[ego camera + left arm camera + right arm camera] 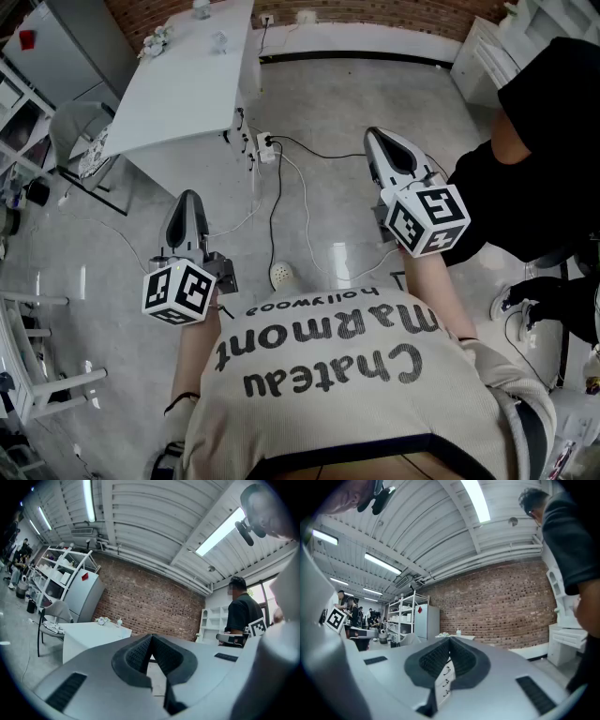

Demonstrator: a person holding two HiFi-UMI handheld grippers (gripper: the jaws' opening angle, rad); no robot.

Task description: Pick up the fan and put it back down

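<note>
No fan shows in any view. In the head view I hold both grippers level over the grey floor, in front of my chest. My left gripper point(187, 197) points away from me at the left, with its marker cube near my body. My right gripper point(374, 136) reaches further forward at the right. In the left gripper view the dark pads point(140, 656) meet at the tip of the left gripper point(151, 638), with nothing between them. The right gripper point(450, 640) is likewise shut on nothing in the right gripper view.
A white table point(178, 84) stands ahead at the left, with a chair point(80, 131) beside it. A power strip point(265, 148) and black and white cables lie on the floor between the grippers. A person in black point(534, 169) stands close at the right. White shelving point(28, 356) stands at the left edge.
</note>
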